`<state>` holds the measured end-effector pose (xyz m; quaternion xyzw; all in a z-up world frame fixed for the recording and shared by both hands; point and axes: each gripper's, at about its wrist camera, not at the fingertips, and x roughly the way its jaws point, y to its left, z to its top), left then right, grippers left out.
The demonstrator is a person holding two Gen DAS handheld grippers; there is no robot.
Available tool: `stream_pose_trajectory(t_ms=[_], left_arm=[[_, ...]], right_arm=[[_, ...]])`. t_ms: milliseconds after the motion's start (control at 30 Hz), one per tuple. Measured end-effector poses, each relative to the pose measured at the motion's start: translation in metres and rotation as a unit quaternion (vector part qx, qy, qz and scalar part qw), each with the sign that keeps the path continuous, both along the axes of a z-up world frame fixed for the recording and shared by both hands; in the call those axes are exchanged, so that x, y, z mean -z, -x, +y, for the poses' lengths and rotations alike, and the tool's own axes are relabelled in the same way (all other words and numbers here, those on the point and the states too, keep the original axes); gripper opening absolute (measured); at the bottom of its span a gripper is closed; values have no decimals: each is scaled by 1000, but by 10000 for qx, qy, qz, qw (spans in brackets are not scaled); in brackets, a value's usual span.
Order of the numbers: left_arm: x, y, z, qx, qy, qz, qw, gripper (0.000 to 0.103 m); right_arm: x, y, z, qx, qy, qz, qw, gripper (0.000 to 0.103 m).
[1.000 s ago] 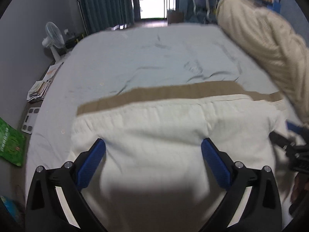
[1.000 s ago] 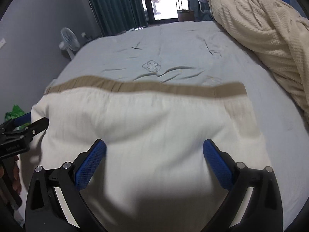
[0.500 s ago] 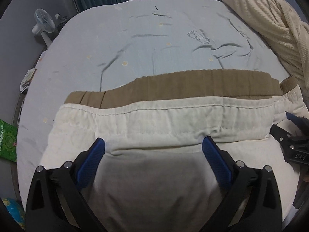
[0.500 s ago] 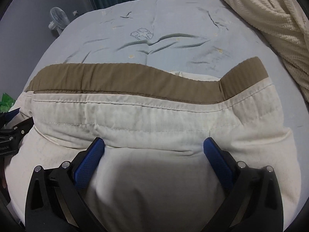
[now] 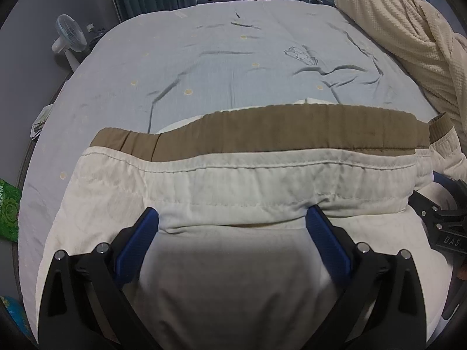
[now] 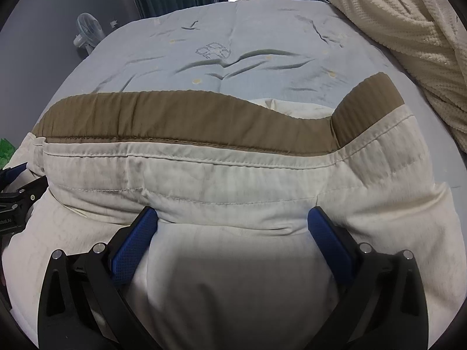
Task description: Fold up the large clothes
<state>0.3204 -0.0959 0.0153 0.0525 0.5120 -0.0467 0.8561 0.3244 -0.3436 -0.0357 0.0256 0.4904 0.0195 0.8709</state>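
Trousers [image 5: 233,186]: cream, brown waistband [image 5: 262,131], folded on the bed [image 5: 233,58]
Left gripper [image 5: 232,218]: jaws wide, blue fingertips [image 5: 150,218] against a folded cream edge
Right gripper [image 6: 232,217]: jaws wide, fingertips [image 6: 316,215] at the same fold; grip unclear, probably just pressing
Blanket [image 6: 394,14]: cream knit, heaped right
Fan [image 5: 68,33]: left of the bed

A large cream-white garment [image 5: 239,180] with a brown ribbed waistband [image 5: 262,134] lies on the bed, folded over on itself so the stitched cream hem sits just below the brown band. The band runs from nine o'clock to three o'clock across both wrist views; its three o'clock end curls upward [image 6: 367,108] in the right view.
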Motion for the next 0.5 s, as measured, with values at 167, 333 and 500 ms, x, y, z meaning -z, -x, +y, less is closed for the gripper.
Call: stream_pose_trajectory(t_ms=[167, 333, 500], left_arm=[[3, 3, 0, -10, -5, -89, 10000, 97], [5, 5, 2, -14, 35, -152, 9999, 97], [6, 8, 3, -16, 85, -237, 9997, 97]], right_arm=[[1, 2, -1, 4, 23, -37, 10000, 98], [2, 4, -1, 11, 31, -135, 9999, 98], [3, 8, -1, 16, 37, -287, 9996, 98]])
